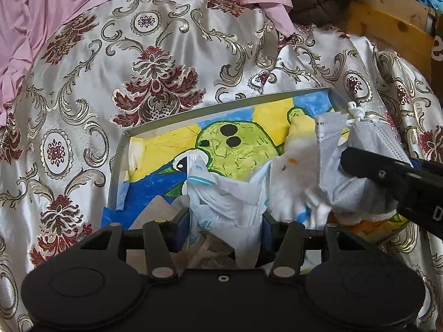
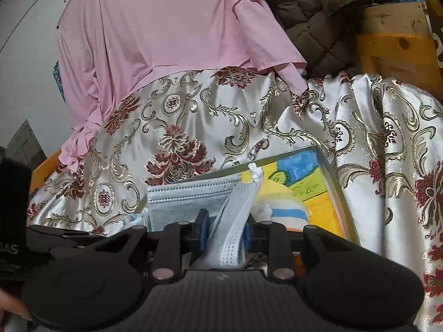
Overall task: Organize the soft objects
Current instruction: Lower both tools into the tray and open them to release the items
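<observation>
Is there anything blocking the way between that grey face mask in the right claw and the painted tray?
Nothing visible blocks it. The grey mask sits between the right claw fingers, already over the tray. Only a yellow-and-white soft item lies beneath.

**Little legible lettering from my remote seat**

I read only "JAS" in pale capitals on the black block [image 2: 12,221] at the right wrist view's left edge. A lone "D" shows on the right gripper [image 1: 387,175] body. Other marks stay unreadable.
</observation>
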{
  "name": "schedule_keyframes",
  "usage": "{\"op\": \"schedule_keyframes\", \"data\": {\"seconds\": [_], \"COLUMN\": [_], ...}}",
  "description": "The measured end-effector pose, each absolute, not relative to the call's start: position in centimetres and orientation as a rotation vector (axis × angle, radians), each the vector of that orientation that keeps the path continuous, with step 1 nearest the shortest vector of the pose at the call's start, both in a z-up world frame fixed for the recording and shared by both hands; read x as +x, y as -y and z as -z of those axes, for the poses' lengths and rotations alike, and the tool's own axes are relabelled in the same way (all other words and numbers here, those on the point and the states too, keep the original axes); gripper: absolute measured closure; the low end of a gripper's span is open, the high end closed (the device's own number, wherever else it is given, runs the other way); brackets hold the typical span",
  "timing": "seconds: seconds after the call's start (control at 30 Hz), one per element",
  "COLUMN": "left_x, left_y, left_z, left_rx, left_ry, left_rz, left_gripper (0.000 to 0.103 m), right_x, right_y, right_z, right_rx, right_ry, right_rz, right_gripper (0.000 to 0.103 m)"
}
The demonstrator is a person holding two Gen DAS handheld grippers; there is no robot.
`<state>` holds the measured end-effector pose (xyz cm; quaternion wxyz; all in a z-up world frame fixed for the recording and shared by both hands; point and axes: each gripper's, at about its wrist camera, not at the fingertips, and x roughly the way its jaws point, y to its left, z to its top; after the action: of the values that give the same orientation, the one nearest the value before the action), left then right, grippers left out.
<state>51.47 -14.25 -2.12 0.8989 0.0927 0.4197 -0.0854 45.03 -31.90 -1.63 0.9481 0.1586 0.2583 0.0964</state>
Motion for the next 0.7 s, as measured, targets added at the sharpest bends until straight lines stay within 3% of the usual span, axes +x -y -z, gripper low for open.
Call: {"op": "schedule_keyframes", "data": {"seconds": [0.2,0.37,0.53,0.7], "left_x": [50.9,50.7,50.4,50.2], "left_y": [14.2,14.2,14.0,13.4], "left_z": [1.6,0.9,0.6,0.5], "left_rx": [0.196,0.21,0.219,0.206], "left_ry": [-0.857,-0.851,-0.853,-0.85], "left_rz": [0.153,0.142,0.127,0.098], "left_gripper": [0.044,0.035,0.033,0.024], "right_x": [45.0,45.0,45.2,46.2], "right_y": [32.3,32.5,32.9,32.8], "right_z": [1.8,1.9,2.2,2.5], "right_rx": [0.329,0.327,0.337,0.327], "right_ry": [-0.516,-0.511,-0.515,-0.517], "right_rz": [-0.189,-0.18,-0.166,-0.175], "right_gripper": [0.064,0.047,0.038,0.032]}}
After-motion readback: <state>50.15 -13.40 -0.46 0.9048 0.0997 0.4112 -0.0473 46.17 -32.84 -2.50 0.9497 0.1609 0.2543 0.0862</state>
